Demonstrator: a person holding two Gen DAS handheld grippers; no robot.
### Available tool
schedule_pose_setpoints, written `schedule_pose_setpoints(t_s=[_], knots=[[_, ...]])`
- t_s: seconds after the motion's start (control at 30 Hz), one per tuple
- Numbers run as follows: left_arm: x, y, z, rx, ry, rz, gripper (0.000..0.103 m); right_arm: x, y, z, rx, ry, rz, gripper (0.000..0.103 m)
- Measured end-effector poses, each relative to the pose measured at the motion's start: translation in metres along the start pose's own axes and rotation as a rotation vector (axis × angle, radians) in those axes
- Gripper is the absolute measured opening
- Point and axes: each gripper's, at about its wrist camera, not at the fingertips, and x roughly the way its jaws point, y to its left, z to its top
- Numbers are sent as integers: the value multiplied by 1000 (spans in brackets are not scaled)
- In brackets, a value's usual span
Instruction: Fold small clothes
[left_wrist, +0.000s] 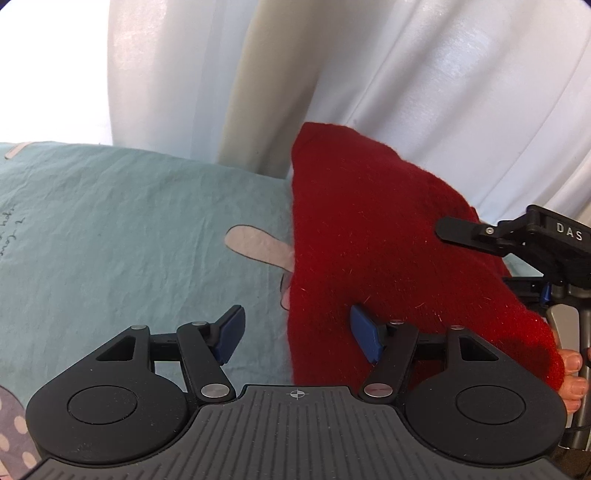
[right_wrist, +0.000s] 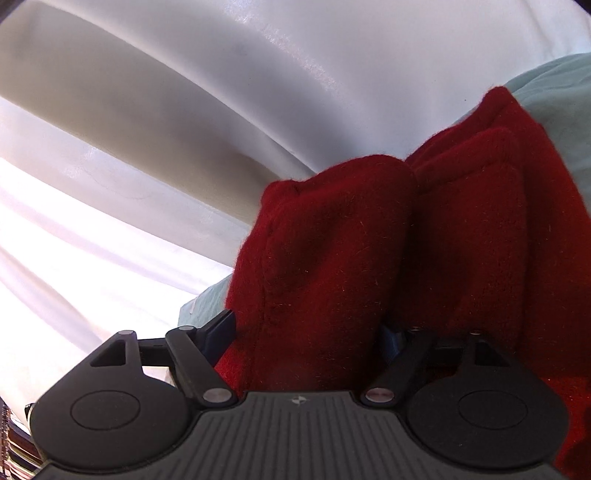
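Red garment on teal sheet

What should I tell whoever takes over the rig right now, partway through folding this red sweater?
Left claw: open, nothing gripped; the edge of the red sweater lies between its pads, not pinched.
Right claw: open; a fold of the sweater sits between its pads, and no pinch shows.
The sweater lies bunched in layers on the pale green sheet, next to the white curtain. The right claw is also visible at the sweater's far side in the left wrist view.
Done: some layers are already doubled over.
Left: the fold looks loose and uneven, so probably flatten it and finish folding.
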Motion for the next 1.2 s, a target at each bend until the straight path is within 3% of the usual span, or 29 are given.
schedule_pose_setpoints(t_s=[0.03,0.07,0.1,0.17,0.27,0.4,0.57,0.63,0.7,0.77,0.83,1.0,1.1,1.2], knots=[[-1,-2,0,16,-3,5,69,-1,6,-2,-23,-5,0,46],[-2,-3,-1,25,-4,11,69,-2,11,-5,-46,-7,-6,34],[-3,-3,0,31,-2,12,69,-2,14,-5,-69,-12,-18,16],[-10,-3,4,25,-2,3,69,-3,22,-6,-158,-34,-73,14],[-22,1,10,-2,-14,-42,76,-27,46,-9,-334,-118,-174,13],[-26,-7,19,0,-30,-29,79,-61,55,-17,-494,-213,-316,13],[14,-34,14,63,70,-66,82,-44,14,-26,-459,-75,-429,14],[25,-34,9,54,94,-53,82,-46,5,-30,-442,-104,-408,15],[24,-31,8,54,91,-54,82,-57,2,-27,-362,-124,-367,25],[23,-29,6,79,88,-33,82,-75,-6,-25,-275,-137,-329,49],[23,-27,5,71,92,-24,82,-88,-18,-27,-198,-138,-294,63],[23,-27,5,50,91,-27,82,-85,-63,-22,62,-61,-145,64],[21,-27,4,52,90,-23,81,-75,-82,-12,150,-37,-60,64],[21,-26,5,42,94,-26,81,-71,-78,-8,143,-29,-32,50]])
